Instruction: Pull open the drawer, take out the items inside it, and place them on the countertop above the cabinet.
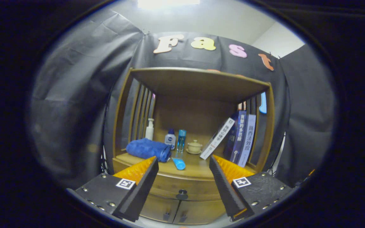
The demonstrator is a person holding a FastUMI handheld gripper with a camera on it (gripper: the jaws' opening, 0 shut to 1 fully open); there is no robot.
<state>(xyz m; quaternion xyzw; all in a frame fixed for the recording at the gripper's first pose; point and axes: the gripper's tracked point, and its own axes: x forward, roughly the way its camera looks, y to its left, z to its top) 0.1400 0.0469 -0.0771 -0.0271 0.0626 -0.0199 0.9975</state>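
Wooden cabinet (258, 133) stands against the black cloth wall, its drawer (169, 185) shut, the dark round knob (182, 193) showing between the two fingers of the gripper (184, 161), a little below them. The jaws stand wide apart and hold nothing. On the bench (198, 167) above the drawer a rolled blue towel (147, 148) lies just beyond the left finger, and a small blue tube (179, 163) lies flat between the fingers. Farther back stand a white pump bottle (150, 129), a small white bottle with a blue cap (170, 138), a clear blue bottle (181, 140) and a lidded ceramic cup (194, 147). Books (239, 139) lean at the right side. Two small doors (176, 210) sit under the drawer.
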